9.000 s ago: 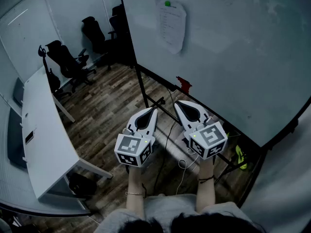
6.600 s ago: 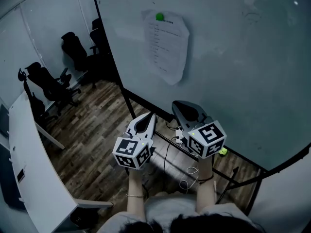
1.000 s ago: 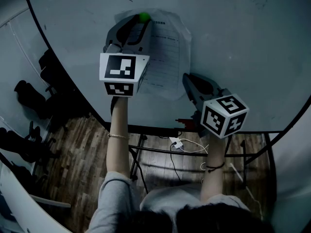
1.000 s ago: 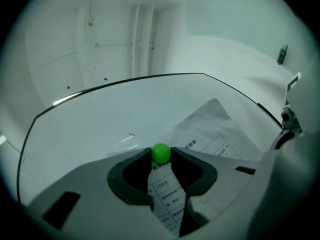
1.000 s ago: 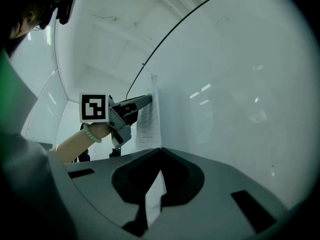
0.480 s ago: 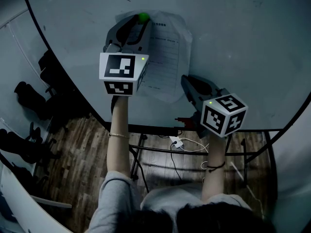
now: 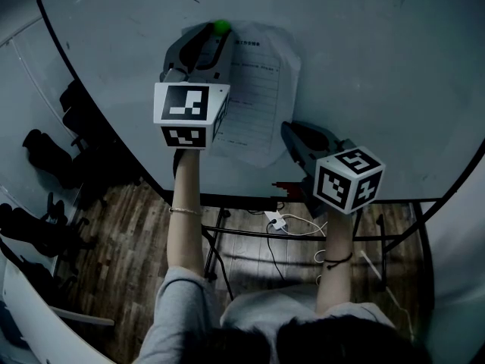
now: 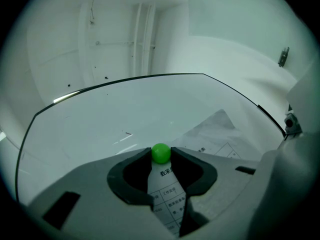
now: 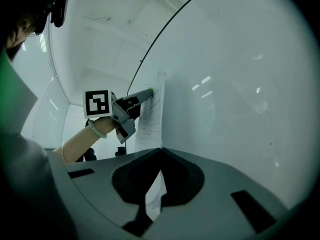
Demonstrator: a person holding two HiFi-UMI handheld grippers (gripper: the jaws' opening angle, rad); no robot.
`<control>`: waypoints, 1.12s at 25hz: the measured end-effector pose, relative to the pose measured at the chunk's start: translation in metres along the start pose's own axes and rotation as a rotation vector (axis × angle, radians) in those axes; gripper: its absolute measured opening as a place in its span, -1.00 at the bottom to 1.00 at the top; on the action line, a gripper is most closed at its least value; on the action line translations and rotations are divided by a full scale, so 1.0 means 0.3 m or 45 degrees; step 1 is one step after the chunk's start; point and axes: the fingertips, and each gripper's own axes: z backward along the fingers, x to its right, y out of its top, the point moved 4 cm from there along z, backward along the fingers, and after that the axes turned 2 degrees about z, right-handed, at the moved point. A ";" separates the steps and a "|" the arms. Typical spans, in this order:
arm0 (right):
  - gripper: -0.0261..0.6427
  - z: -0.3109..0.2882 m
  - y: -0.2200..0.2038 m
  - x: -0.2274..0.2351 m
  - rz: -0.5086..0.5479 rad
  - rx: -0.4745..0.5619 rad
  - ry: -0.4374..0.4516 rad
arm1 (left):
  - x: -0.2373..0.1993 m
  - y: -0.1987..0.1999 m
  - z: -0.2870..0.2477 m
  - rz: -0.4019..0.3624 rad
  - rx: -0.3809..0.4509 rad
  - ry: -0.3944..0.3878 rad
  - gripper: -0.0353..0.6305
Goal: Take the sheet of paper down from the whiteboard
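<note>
A printed sheet of paper (image 7: 258, 89) hangs on the whiteboard (image 7: 379, 74), pinned at its top left by a round green magnet (image 7: 222, 26). My left gripper (image 7: 219, 32) is raised to that corner, shut on the green magnet (image 8: 160, 153), with the sheet (image 8: 167, 194) showing between its jaws below the ball. My right gripper (image 7: 287, 129) is at the sheet's lower right edge and is shut on the paper (image 9: 155, 194). In the right gripper view the sheet (image 9: 151, 116) runs up the board to the left gripper (image 9: 131, 104).
The whiteboard stands on a black frame with a red block (image 7: 284, 189) on its ledge. A white plug and cable (image 7: 292, 226) lie on the wooden floor (image 7: 129, 241) under it. Dark office chairs (image 7: 45, 150) stand to the left.
The person has come up to the board and raised both grippers to the sheet. In the last second the right gripper drew slightly left and the sheet's lower part shifted with it.
</note>
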 end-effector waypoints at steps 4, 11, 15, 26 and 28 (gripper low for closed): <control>-0.92 0.002 -0.011 0.003 -0.017 -0.009 0.006 | 0.003 0.000 -0.002 0.004 0.001 -0.002 -0.56; -0.92 0.004 -0.025 0.006 -0.039 -0.022 0.018 | 0.002 -0.007 -0.008 0.010 -0.005 -0.009 -0.56; -0.92 0.001 -0.039 0.011 -0.053 -0.044 0.018 | -0.002 -0.007 -0.014 0.016 -0.003 -0.005 -0.56; -0.92 0.068 -0.115 0.055 -0.072 -0.123 -0.032 | 0.024 0.000 -0.002 0.025 -0.006 0.026 -0.56; -0.92 0.071 -0.111 0.055 -0.071 -0.113 -0.037 | 0.021 0.004 0.000 0.026 0.002 0.031 -0.56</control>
